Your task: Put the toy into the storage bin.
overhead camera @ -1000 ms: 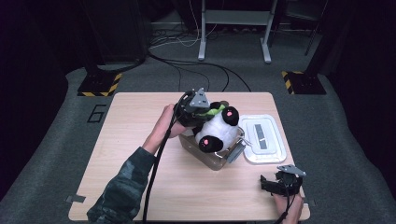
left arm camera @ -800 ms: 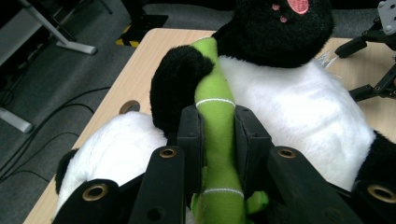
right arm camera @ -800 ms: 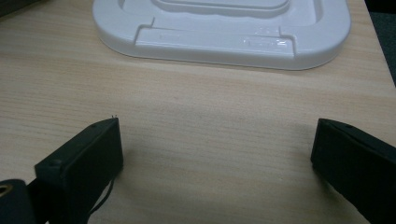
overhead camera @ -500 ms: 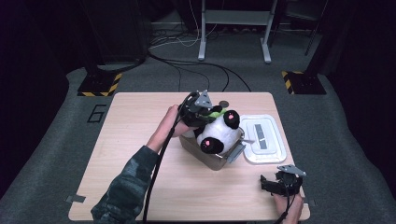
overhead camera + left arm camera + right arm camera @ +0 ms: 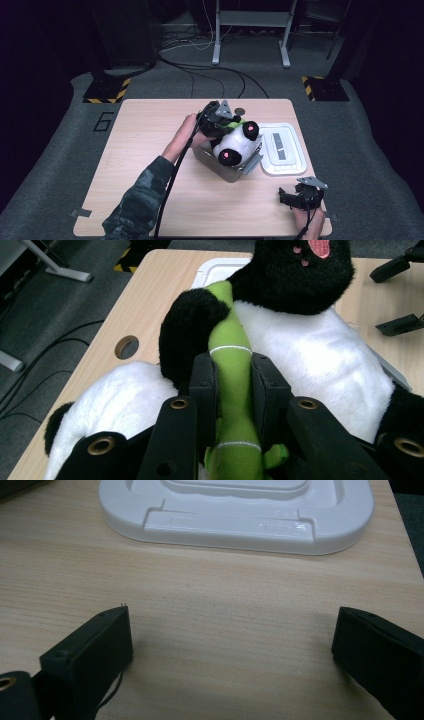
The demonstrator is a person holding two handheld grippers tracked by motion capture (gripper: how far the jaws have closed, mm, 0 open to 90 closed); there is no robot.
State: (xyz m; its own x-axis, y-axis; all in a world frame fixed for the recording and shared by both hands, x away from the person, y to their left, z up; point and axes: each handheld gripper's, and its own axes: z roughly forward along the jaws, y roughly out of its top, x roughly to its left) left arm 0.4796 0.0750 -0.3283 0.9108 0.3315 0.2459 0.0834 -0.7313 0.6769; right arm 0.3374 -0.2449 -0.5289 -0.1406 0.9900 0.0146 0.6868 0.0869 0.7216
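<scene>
Left tool grips green stalk, angled downward.

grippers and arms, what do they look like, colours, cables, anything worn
Both grippers are black, each topped by a grey three-cornered plate. The left gripper trails a black cable along a forearm in a camouflage sleeve of dark green and grey. Its fingers are blocky and matt black, with brass-ringed screw holes on the links behind them. The right gripper has the same square black fingers.

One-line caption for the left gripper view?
Left tool clamped on the panda plush's green bamboo stalk, above the wooden table.
</scene>
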